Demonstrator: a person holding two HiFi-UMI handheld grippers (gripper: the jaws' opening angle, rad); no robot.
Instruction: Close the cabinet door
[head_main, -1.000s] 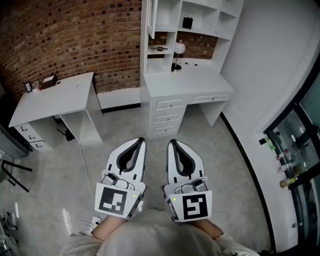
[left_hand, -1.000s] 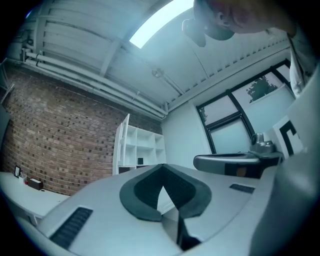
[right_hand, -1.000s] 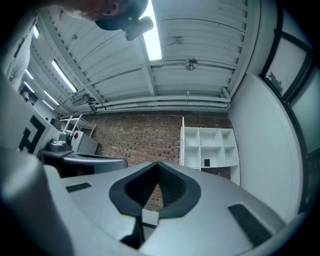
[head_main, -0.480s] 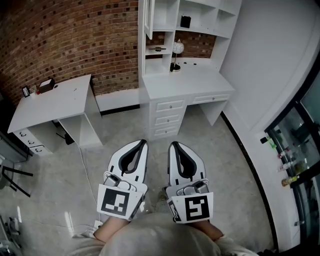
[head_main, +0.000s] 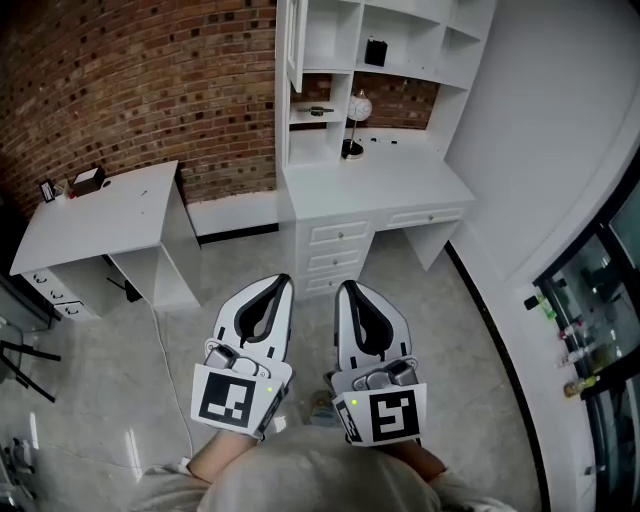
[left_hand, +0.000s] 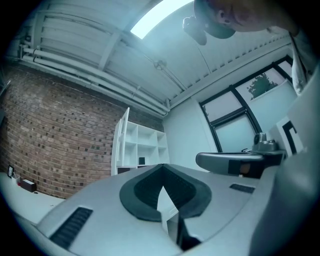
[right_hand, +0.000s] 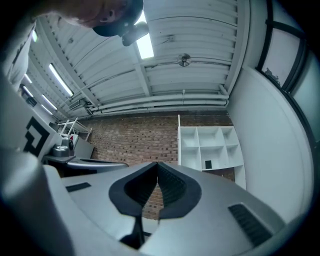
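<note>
**Cabinet door.** The cabinet door (head_main: 296, 42) stood open at the upper left corner of the white shelf unit (head_main: 400, 40). It was swung out from the unit's front and showed almost edge-on in the head view. Its hinge line could not be seen, but it appeared to lie on the shelf unit's left edge.

**Surroundings.** The desk top (head_main: 375, 185) and its drawers sat directly below the shelf unit. A separate white table (head_main: 95, 215) stood to the left of the shelf unit, against the brick wall (head_main: 130, 80).

**Grippers.** Both were held side by side over the floor, well short of the shelf unit and pointing toward it.
- The left gripper (head_main: 282, 280) had its jaws brought together at the tips, with nothing between them.
- The right gripper (head_main: 343, 285) was in the same condition, closed and empty.

**Assessment.** The step in hand was the approach, and the door was untouched.
- Closed jaws suit the job, since a push is needed and not a grip.
- The left gripper looked better placed to come round to the door's outer face on the left of the shelf unit.
- Contact should be made near the free edge, away from the hinge, at the door's own height.
- The push should be slow and steady until the door sits flush with the shelf unit.
- Pressure should ease at the end to avoid a slam or rebound.
</note>
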